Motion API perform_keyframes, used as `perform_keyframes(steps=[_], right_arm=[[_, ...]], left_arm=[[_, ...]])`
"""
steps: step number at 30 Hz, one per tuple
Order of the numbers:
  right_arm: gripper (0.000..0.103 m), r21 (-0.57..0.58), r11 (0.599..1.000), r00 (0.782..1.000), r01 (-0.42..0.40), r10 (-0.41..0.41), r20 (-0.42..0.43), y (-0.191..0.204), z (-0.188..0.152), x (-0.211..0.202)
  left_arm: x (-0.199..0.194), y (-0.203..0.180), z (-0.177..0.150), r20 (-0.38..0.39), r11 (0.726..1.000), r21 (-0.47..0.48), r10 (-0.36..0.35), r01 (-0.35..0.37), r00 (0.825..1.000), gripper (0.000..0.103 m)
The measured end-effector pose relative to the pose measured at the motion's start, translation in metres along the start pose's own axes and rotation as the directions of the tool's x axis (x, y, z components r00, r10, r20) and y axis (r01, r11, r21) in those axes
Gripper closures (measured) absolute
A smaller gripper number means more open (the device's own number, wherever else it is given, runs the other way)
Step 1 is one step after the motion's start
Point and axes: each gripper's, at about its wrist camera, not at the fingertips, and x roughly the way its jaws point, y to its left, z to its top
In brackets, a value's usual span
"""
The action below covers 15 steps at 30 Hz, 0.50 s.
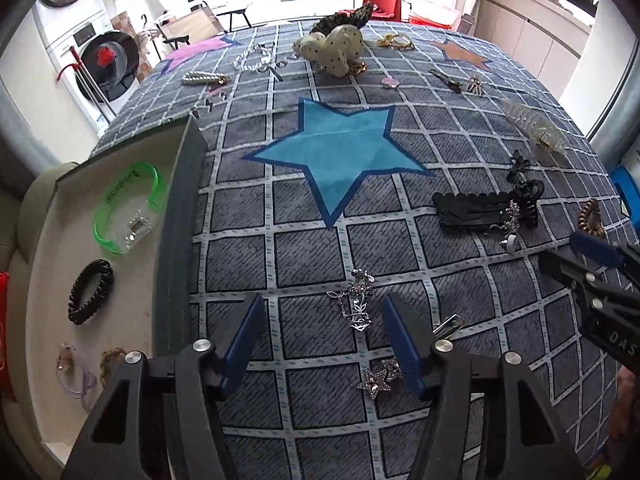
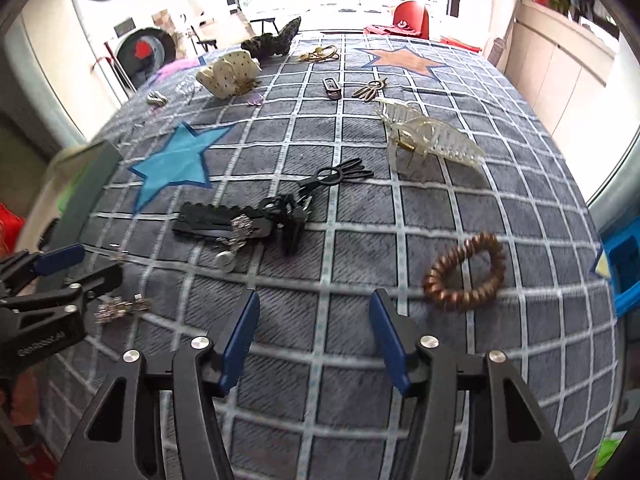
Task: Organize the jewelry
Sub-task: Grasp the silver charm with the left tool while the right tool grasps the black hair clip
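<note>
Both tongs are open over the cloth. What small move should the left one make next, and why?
Probably lower the left tongs and close on the silver chain pendant. It lies loose on the cloth right between the open fingers, nearer than any other piece. The tray at the left already holds the green bracelet and black coil tie.

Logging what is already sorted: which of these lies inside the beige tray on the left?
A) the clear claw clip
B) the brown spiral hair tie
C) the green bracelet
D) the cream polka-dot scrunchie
C: the green bracelet lies in the tray above a black spiral hair tie; the others are out on the cloth.
</note>
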Motion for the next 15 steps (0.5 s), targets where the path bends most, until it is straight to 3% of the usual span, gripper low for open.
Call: perform_keyframes(steps=[5,13,15], right_arm=[[0.043,-0.061,0.998,0.999,0.027,-0.025,0.023,0.006,0.015,0.011],[0.043,-0.053,0.998,0.998,0.033,-0.03,0.059,0.014,0.03,0.022],[0.048,-0.049,0.998,0.997,0.032,-0.029,0.068,0.015,0.032,0.023]], left_arm=[[0.001,-0.001,0.002,0.005,1.0,0.007,-0.013,0.013,1.0,0.039],[0.001,-0.007,0.001,0.009,0.999,0.025,-0.02,0.02,1.0,0.039],[0.0,-0.011,-0.001,0.013,0.999,0.04,-0.023,0.023,1.0,0.041]])
